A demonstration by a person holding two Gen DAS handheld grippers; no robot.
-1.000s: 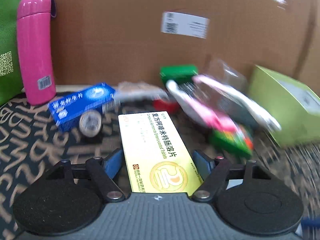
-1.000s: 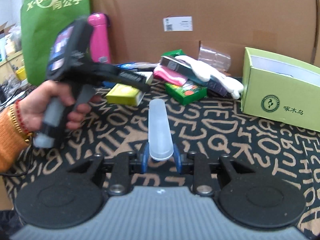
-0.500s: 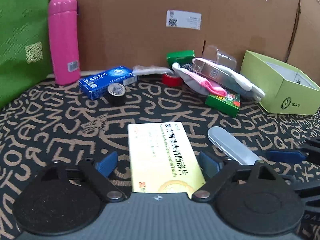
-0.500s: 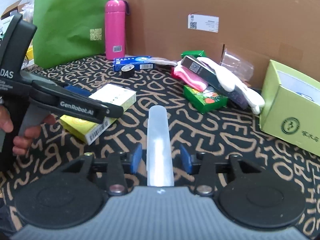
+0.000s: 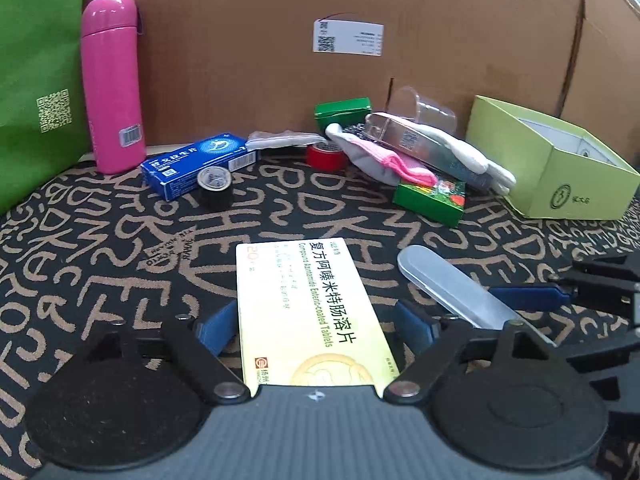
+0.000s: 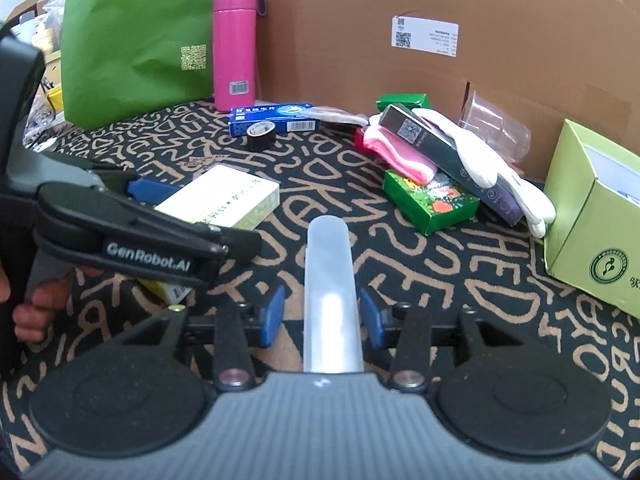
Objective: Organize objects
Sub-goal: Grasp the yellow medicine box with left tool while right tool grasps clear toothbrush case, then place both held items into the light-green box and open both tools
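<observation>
Item: yellow box (image 5: 308,312), laid flat on the patterned cloth (image 5: 100,260) between the parted jaws of the left gripper (image 5: 316,324); pads clear of it.

Item: frosted case (image 6: 330,300), at three o'clock of the box, inside the right gripper (image 6: 322,312), jaws parted, lately widened.

Step judged: release of both.

Next: both grippers to be drawn back, then the heap (image 5: 400,156) at twelve o'clock addressed.
</observation>
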